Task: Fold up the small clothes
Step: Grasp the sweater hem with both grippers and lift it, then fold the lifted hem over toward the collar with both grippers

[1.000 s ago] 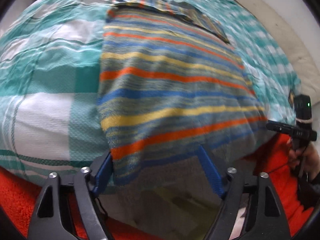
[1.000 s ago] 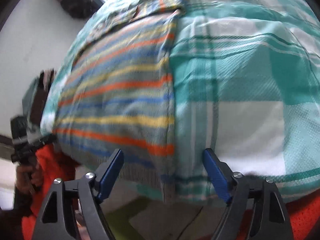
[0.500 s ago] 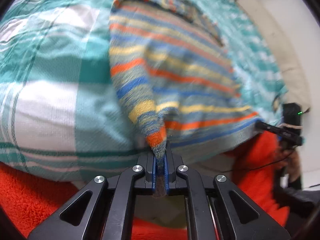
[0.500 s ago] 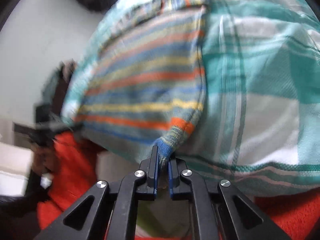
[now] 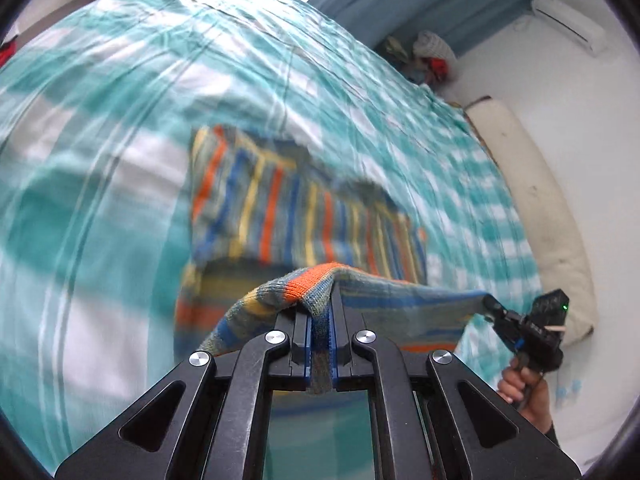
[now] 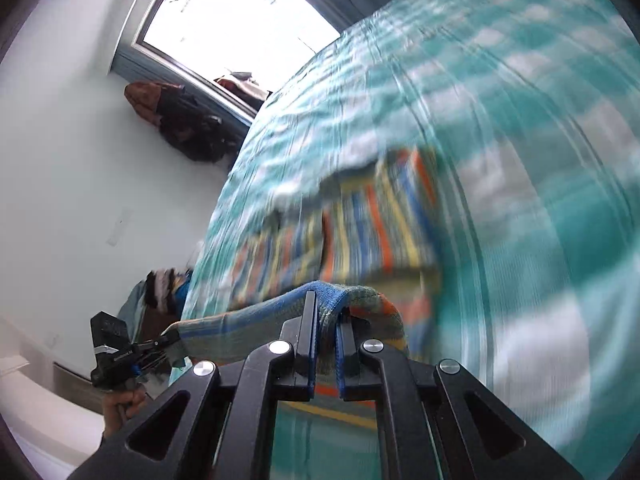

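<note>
A striped knit sweater [image 5: 288,216] in orange, blue, yellow and grey lies on the bed. Its near hem is lifted off the cover and stretched between both grippers. My left gripper [image 5: 319,312] is shut on one hem corner, knit bunched between the blue pads. My right gripper [image 6: 326,320] is shut on the other corner, and it also shows at the right of the left wrist view [image 5: 494,308], pinching the hem. The far part of the sweater [image 6: 360,224] rests flat, blurred by motion. In the right wrist view the left gripper [image 6: 170,340] holds the hem's other end.
A teal and white checked bedcover [image 5: 120,120] spreads under the sweater. A cream cushion [image 5: 536,216] lies along the right wall. Clothes are piled by the curtain [image 5: 428,52]. A window [image 6: 240,20] and dark bags [image 6: 188,124] stand beyond the bed. A hand [image 5: 524,388] grips the right tool.
Both grippers went from open at the bed's edge to shut on the sweater's hem corners. They have since risen and carried the hem forward over the bed.
</note>
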Motion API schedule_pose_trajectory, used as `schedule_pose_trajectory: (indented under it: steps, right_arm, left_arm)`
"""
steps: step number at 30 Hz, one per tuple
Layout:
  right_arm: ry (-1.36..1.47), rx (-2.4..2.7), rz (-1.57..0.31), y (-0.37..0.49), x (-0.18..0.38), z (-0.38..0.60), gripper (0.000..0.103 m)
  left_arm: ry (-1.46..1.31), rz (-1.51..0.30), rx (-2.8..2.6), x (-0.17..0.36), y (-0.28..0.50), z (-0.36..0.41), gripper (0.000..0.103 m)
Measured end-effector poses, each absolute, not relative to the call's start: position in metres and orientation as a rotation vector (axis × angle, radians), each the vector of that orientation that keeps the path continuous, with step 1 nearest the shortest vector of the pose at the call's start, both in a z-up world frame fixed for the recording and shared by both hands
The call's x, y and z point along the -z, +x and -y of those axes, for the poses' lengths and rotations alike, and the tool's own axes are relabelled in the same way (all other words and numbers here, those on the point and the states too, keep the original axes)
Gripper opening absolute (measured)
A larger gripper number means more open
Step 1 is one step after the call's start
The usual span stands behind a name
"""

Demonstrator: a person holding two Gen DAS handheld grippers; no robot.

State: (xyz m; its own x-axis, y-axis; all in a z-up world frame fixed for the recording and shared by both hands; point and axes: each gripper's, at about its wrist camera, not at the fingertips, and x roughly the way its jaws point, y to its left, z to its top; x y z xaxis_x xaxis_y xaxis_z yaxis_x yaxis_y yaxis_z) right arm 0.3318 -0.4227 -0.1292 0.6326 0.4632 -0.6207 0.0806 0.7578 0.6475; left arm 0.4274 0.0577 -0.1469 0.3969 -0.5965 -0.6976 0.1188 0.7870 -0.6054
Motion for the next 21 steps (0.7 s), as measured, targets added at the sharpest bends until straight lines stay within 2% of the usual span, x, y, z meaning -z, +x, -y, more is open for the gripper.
schedule_pose_trajectory:
  steps: [7,10,11,12,14,17,19,21]
  right_arm:
    - [0.624,-0.163,-0.918,0.444,0.158,0.438,0.007]
    - [0.639,-0.138,-0.935,0.478,0.185,0.443,0.009]
    - [0.643,-0.121,-0.932,0.487,0.193,0.444,0.009]
    - [0.638,-0.101,-0.933,0.493,0.197,0.445,0.014]
    - [0.644,-0.084,-0.918,0.495,0.201,0.447,0.023]
    - [0.637,-0.053,-0.868,0.486,0.193,0.455,0.033]
    - [0.597,-0.046,-0.867,0.476,0.185,0.459,0.035]
    - [0.532,-0.081,-0.887,0.457,0.176,0.457,0.036]
  left_arm:
    - [-0.442,-1.129,0.402,0.181,0.530,-0.036,0.005]
    - [-0.449,-1.142,0.352,0.199,0.561,-0.033,0.010]
    - [-0.483,-1.142,0.326,0.205,0.570,-0.037,0.024]
    - [-0.521,-1.135,0.295,0.210,0.576,-0.043,0.053]
    - [-0.574,-1.099,0.240,0.210,0.579,-0.059,0.074]
    - [-0.623,-1.054,0.242,0.203,0.570,-0.079,0.075]
    - [-0.595,-1.056,0.262,0.199,0.556,-0.086,0.075]
    - [-0.527,-1.068,0.298,0.195,0.525,-0.092,0.081]
